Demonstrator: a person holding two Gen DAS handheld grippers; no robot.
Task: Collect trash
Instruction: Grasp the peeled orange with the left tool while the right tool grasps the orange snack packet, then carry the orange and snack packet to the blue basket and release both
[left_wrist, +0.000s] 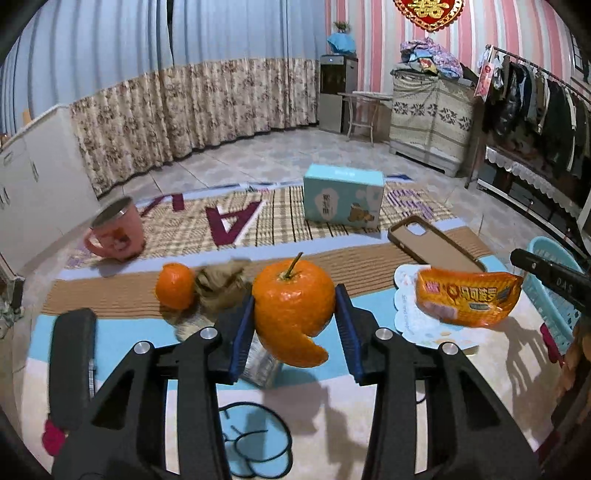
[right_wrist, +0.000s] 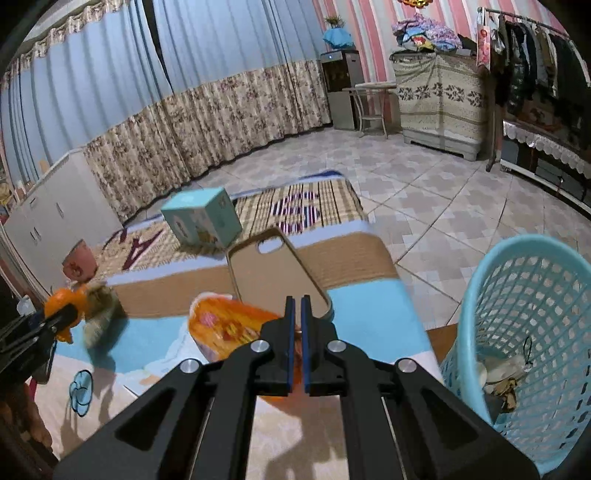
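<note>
peel (left_wrist: 293, 306): orange rind with stem, held off the table between the pads
left hand-held gripper (left_wrist: 295, 325): pinching the peel at its sides
right hand-held gripper (right_wrist: 297, 332): pressed together on the wrapper (right_wrist: 229, 325), gripping its edge
handling: peel looks light, curled, springy, maybe slick; wrapper thin, crinkly; hold gently by the broad part
nearby: second peel (left_wrist: 174, 286), paper wad (left_wrist: 221, 286)
bin (right_wrist: 517, 317): blue basket at right, some scraps already in it
</note>
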